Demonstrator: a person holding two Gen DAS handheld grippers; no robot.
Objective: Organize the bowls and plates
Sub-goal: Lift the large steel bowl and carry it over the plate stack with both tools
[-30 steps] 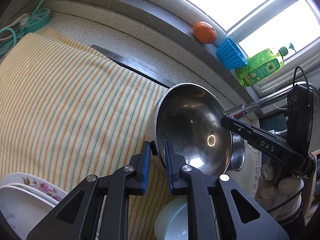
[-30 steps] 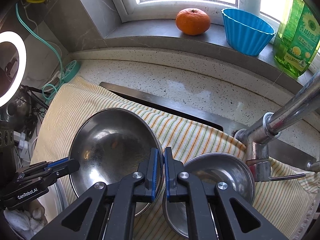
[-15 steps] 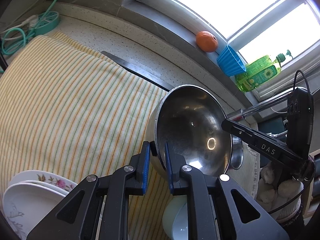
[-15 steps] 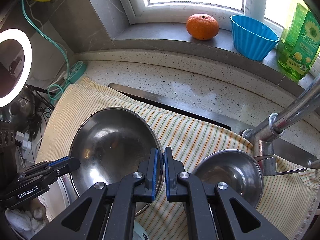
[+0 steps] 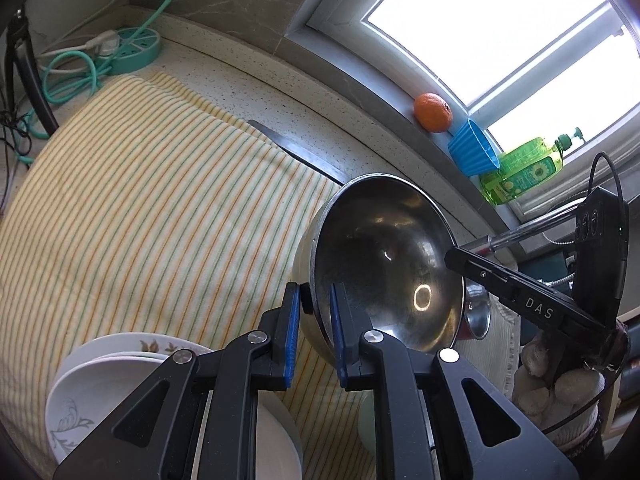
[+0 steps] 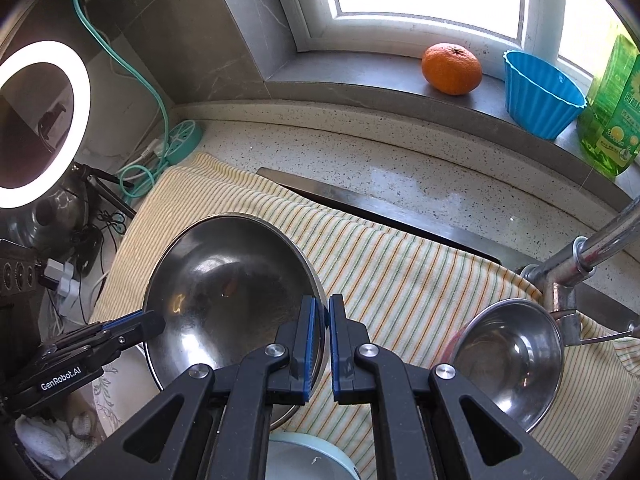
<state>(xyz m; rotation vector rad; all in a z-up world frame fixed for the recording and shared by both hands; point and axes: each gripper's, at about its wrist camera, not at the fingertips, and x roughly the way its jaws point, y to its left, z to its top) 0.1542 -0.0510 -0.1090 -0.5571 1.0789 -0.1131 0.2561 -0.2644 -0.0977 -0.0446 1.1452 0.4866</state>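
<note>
A large steel bowl [image 5: 384, 264] is held above the striped cloth by both grippers. My left gripper [image 5: 314, 322] is shut on its near rim. My right gripper [image 6: 322, 334] is shut on the opposite rim of the same bowl [image 6: 228, 296]. A smaller steel bowl [image 6: 508, 356] rests on the cloth by the tap, also visible in the left wrist view [image 5: 478, 314]. White plates with floral print [image 5: 120, 384] are stacked below my left gripper. A pale green bowl [image 6: 304, 456] sits under my right gripper.
The yellow striped cloth [image 5: 140, 216] covers the counter and sink. A chrome tap [image 6: 576, 264] stands at the right. An orange [image 6: 451, 68], a blue cup [image 6: 540, 94] and a green soap bottle [image 6: 612, 108] sit on the windowsill. A teal power strip [image 5: 132, 50] and cables lie far left.
Both grippers have lifted the large bowl up and moved it left, away from the small bowl. More of the plate stack shows below the left gripper.
</note>
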